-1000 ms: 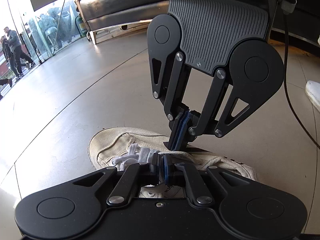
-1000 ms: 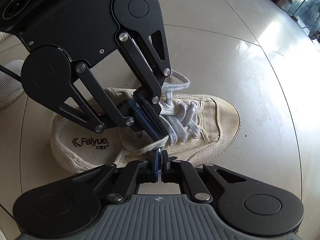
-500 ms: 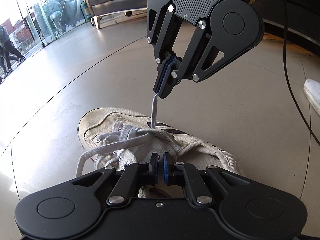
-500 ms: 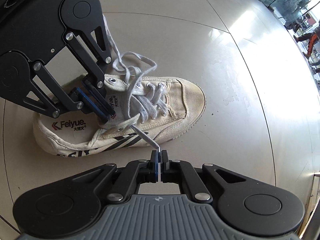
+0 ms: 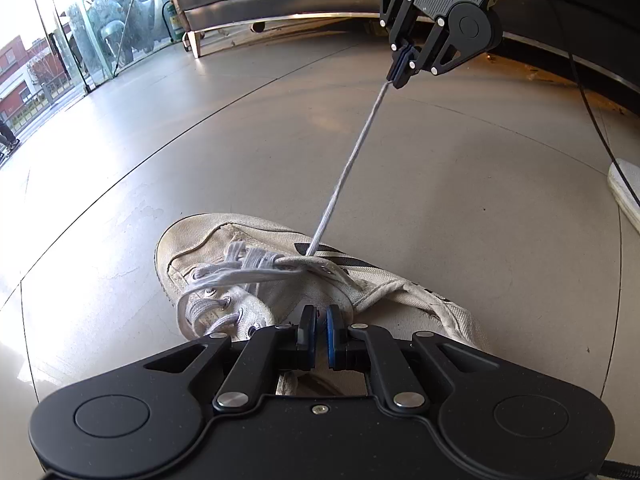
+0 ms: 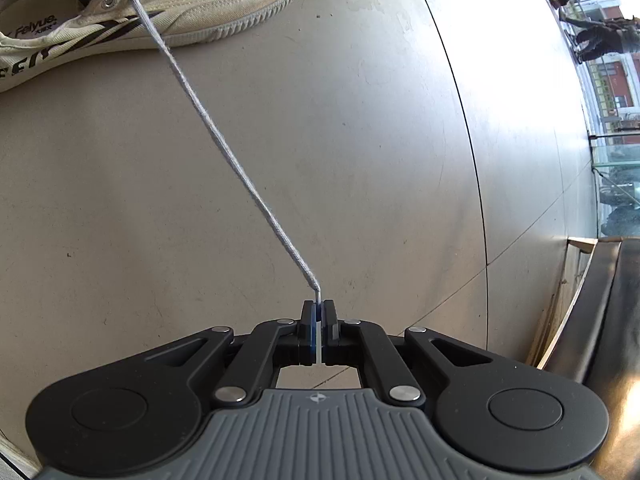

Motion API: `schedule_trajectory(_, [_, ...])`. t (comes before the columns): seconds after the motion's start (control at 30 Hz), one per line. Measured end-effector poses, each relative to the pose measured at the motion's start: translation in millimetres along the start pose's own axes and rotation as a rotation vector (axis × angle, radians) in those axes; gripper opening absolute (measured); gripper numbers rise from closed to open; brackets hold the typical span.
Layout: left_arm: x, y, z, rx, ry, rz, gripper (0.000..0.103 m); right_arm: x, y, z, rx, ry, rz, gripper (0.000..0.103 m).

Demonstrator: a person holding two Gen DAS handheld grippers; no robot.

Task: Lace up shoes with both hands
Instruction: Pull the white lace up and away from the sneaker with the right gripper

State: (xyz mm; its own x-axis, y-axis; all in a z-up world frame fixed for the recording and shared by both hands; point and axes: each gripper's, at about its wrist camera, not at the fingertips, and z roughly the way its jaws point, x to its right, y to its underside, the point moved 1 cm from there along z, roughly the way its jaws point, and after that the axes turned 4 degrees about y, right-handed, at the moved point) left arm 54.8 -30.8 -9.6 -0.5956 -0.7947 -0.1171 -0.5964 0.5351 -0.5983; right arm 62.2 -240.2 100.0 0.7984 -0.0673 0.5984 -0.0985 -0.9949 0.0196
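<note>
Right claw is clamped shut on the tip of the lace; the flat end shows pinched between the pads.

Change: a second ago this claw was down at the shoe, almost touching my left claw. Now it stands well apart, out at 1 o'clock from the shoe in the left view. The lace has gone from a short stub to one long straight line running back to an eyelet on the near flap. In the right view the shoe sits far off at 11 o'clock.

Loose lace over the tongue has shrunk. A small slack loop is left at the shoe's 8 o'clock side.

My reading: the slack is mostly through the eyelet and this crossing is nearly snug. More pull probably drags the shoe rather than tightening it.

Left claw is narrowed almost to nothing, low over the shoe's collar. I cannot tell whether it pinches canvas or only presses there.

Count:
- claws: two
- shoes: one being laced, on the floor; what looks like a second shoe at 3 o'clock, mostly cut off
- taut lace strands: one
- eyelets: partly hidden, not counted
- cable: one, trailing at 2 o'clock
</note>
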Motion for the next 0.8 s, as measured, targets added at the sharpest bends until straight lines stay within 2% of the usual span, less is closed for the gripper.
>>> schedule_trajectory(0.27, [-5, -3, 4, 0.000, 0.003, 0.003, 0.003, 7, 49, 10, -0.099, 0.030, -0.006, 0.002])
schedule_trajectory(0.57, [-8, -4, 4, -0.001, 0.006, 0.005, 0.004, 5, 69, 53, -0.218, 0.045, -0.041, 0.002])
schedule_trajectory(0.8, [-10, -3, 4, -0.001, 0.007, 0.011, 0.004, -3, 99, 48, -0.294, 0.048, -0.028, 0.000])
